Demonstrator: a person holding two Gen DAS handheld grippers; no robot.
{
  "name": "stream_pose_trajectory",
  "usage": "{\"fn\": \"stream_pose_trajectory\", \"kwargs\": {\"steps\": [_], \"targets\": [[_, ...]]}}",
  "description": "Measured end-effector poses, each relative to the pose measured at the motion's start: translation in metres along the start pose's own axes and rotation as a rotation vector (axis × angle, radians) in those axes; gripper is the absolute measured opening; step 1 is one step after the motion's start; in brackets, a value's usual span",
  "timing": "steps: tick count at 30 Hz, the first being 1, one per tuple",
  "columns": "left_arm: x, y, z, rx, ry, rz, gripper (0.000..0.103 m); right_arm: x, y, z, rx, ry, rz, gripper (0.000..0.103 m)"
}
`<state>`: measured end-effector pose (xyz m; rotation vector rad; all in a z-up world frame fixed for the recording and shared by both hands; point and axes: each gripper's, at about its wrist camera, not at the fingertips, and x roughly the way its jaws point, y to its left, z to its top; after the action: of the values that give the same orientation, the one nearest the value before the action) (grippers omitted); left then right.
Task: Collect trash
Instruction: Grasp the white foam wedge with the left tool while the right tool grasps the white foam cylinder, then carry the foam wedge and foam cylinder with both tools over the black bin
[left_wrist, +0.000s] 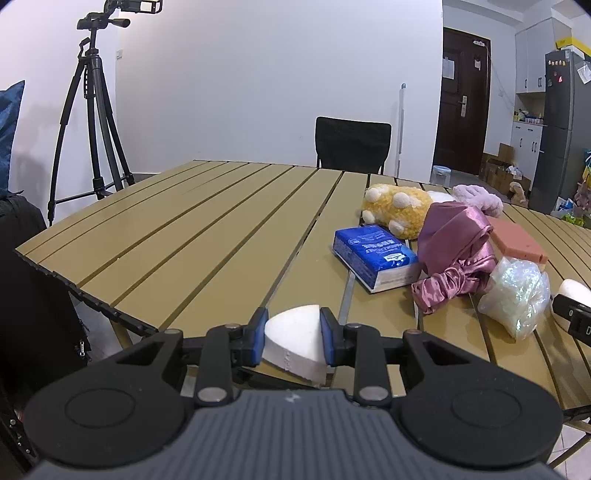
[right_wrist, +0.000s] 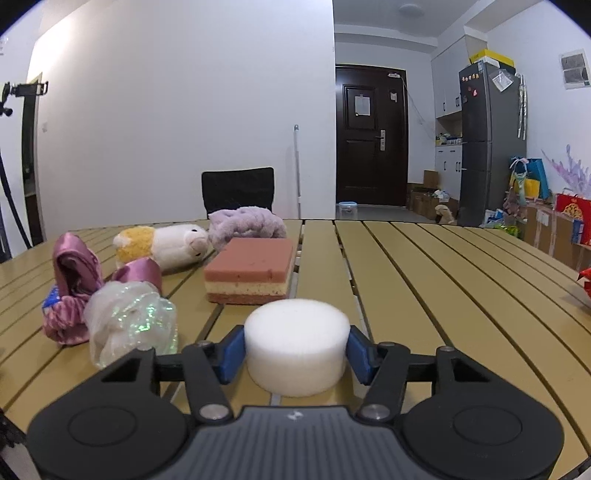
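Status: I have both foam pieces in hand. My left hand-held gripper (left_wrist: 292, 330) is clamped on a white wedge-shaped foam piece (left_wrist: 293, 341), blue pads pressing its two sides, held just above the near edge of the tabletop (left_wrist: 184, 236). My right hand-held gripper (right_wrist: 295, 349) is clamped on a white round foam puck (right_wrist: 296, 345), low over the slats in front of the layered sponge block (right_wrist: 251, 271). I cannot tell whether either piece is touching the surface.

Progress: I judge the pick-up step complete for these two items. No bin or bag shows in either view, so disposal remains open.

Count of items on the tabletop:
- One blue tissue pack (left_wrist: 375, 254).
- One layered sponge block, pink and cream.
- One yellow-and-white plush toy (right_wrist: 162, 243).
- One lilac fluffy cloth (right_wrist: 247, 223).
- One crumpled purple satin cloth (left_wrist: 456, 251).
- One iridescent plastic wad (right_wrist: 129, 325), just beside the satin.

Which of these count as trash, I cannot determine.
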<state>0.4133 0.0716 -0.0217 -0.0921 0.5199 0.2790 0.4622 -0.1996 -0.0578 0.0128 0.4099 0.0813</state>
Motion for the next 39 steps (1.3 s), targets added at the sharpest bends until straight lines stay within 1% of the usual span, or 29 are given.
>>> {"fn": "stream_pose_trajectory", "kwargs": {"steps": [4,12,25,33,39], "targets": [[-0.003,0.000,0.000,-0.003,-0.006,-0.008,0.030,-0.006,-0.004,0.001,0.031,-0.003,0.031,0.056],[-0.012,-0.002,-0.002,0.010,-0.021,-0.017,0.030,-0.030,-0.008,0.006,0.041,-0.044,0.046,0.056],[-0.045,0.005,-0.010,0.009,-0.050,-0.059,0.030,-0.076,-0.002,0.003,-0.003,-0.070,0.079,0.055],[-0.067,0.013,-0.017,0.020,-0.074,-0.055,0.030,-0.116,0.006,-0.005,-0.031,-0.102,0.109,0.055],[-0.085,0.014,-0.028,0.058,-0.094,-0.048,0.030,-0.145,0.013,-0.026,-0.044,-0.089,0.127,0.055]]}}
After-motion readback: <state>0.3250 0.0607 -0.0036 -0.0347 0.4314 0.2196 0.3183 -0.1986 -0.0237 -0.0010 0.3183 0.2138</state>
